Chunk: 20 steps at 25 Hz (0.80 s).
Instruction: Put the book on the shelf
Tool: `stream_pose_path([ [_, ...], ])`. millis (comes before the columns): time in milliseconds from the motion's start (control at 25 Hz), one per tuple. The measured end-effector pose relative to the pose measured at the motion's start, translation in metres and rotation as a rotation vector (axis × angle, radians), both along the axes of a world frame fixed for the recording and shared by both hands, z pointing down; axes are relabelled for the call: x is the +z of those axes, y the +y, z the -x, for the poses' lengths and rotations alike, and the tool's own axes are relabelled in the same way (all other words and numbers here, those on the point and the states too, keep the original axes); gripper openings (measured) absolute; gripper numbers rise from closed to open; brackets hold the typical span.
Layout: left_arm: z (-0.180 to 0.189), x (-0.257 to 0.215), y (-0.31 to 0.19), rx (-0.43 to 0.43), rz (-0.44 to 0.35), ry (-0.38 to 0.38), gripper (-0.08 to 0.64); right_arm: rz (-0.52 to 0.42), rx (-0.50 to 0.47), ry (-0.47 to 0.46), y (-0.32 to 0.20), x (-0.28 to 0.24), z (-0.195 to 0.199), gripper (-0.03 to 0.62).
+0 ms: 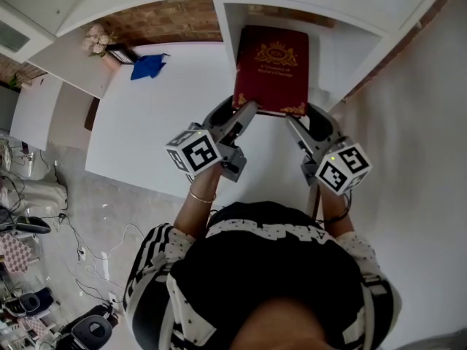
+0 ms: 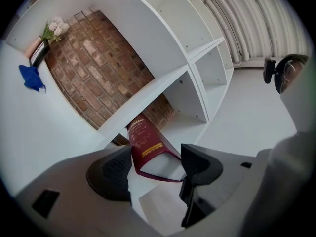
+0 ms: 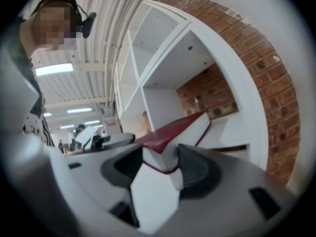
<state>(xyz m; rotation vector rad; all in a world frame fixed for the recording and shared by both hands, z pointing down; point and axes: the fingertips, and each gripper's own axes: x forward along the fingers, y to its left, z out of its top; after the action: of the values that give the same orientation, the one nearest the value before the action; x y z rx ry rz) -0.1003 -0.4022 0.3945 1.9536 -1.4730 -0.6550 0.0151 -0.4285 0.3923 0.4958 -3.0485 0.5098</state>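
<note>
A thick dark red book point(image 1: 271, 68) with gold print lies flat, its far end inside the right-hand compartment of the white shelf point(image 1: 228, 22). My left gripper point(image 1: 245, 113) is shut on its near left corner, and my right gripper point(image 1: 292, 122) on its near right corner. In the left gripper view the book point(image 2: 145, 142) sits between the jaws of the left gripper point(image 2: 155, 169), spine against the left pad, pointing into the shelf point(image 2: 148, 90). The right gripper view has the book point(image 3: 173, 130) wedged across the jaws of the right gripper point(image 3: 160, 164).
A blue cloth point(image 1: 149, 66), a small frame point(image 1: 122, 53) and a bunch of flowers point(image 1: 97, 40) lie at the back left of the white desk point(image 1: 160, 122). A brick wall backs the shelf. Cables and gear clutter the floor at left.
</note>
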Motion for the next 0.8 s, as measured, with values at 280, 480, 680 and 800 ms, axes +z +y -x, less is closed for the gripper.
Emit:
stream_pose_path([
  [280,0.006,-0.004,-0.002,-0.012,-0.014,-0.039,0.330,-0.006,0.000,-0.017,-0.008,-0.006,0.005,0.224],
  [480,0.005,-0.002,0.001,-0.010,-0.007,-0.065,0.330,-0.007,0.006,-0.013,-0.009,-0.006,0.005,0.221],
  [680,0.008,-0.003,-0.001,-0.023,-0.007,-0.072,0.307,-0.011,0.010,-0.010,-0.014,-0.007,0.006,0.218],
  [800,0.009,-0.003,-0.002,-0.028,-0.008,-0.073,0.295,-0.013,0.008,-0.009,-0.017,-0.008,0.007,0.218],
])
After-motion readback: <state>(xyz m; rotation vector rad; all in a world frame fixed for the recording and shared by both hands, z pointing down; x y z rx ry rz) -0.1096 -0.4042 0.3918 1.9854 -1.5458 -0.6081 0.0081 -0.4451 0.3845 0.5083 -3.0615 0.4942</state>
